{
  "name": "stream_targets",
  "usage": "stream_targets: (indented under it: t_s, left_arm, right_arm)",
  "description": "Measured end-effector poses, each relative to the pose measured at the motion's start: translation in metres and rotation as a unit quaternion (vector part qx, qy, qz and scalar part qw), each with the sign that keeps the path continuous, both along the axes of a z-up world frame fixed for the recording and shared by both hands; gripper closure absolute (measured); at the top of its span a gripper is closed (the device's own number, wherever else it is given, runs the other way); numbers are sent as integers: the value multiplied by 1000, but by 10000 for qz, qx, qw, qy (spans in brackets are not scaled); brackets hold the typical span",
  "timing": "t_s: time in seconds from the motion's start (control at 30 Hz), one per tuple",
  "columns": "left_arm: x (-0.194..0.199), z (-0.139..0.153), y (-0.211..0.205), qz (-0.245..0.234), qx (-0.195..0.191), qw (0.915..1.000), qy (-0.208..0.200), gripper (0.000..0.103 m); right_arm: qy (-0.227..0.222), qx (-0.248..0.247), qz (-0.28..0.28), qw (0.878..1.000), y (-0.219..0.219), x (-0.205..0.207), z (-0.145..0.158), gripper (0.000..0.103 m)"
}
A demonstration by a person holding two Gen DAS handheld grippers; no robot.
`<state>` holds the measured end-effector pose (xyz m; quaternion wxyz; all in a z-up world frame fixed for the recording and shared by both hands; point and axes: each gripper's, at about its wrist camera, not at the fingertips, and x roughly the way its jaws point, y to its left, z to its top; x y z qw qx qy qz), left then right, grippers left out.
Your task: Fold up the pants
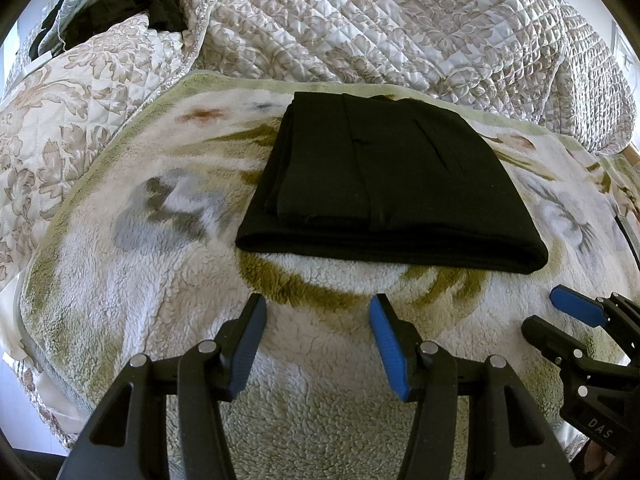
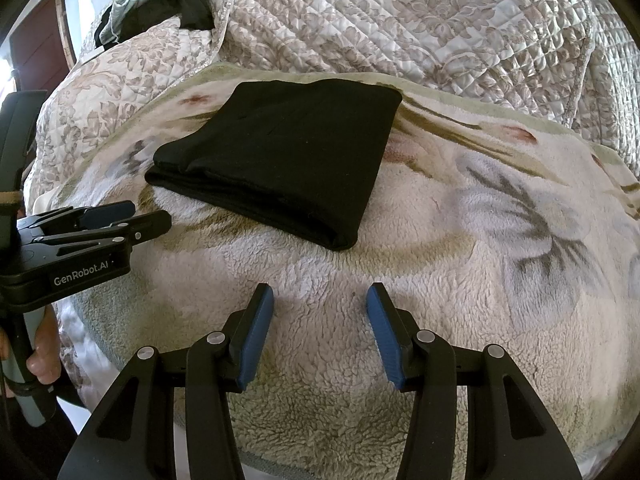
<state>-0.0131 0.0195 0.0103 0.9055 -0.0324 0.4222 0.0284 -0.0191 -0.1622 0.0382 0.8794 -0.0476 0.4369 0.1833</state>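
Black pants [image 1: 390, 184] lie folded into a compact rectangle on the fleece blanket [image 1: 160, 320], toward its far edge, near the quilted bedspread [image 1: 400, 20]. Left gripper [image 1: 318, 320]: fingers spread, empty, short of the fold's near edge. Right gripper [image 2: 320, 312]: likewise spread, empty, apart from the pants. Dark clothing [image 1: 120, 4], possibly more garments, sits at the far left corner.

Solid black pants [image 1: 392, 184], no print at all. Under them a cream fleece blanket [image 1: 160, 280] with olive, grey and rust floral motifs. Behind, a white quilt [image 1: 400, 28] patterned in taupe damask. Gripper pads [image 2: 256, 336] blue on black.
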Motion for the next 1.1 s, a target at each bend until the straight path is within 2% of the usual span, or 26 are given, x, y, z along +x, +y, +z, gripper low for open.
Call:
stream_targets:
  t_s: [0.63,1.1]
  left_arm:
    - [0,0,-1,4,10,10000,3,46]
    - [-1,0,3,27,15,10000,-1,46]
  right_arm:
    - [-16,-22,41,10000,0,0,0,53]
    - [-170,-230,543,9981,-2,3,0,49]
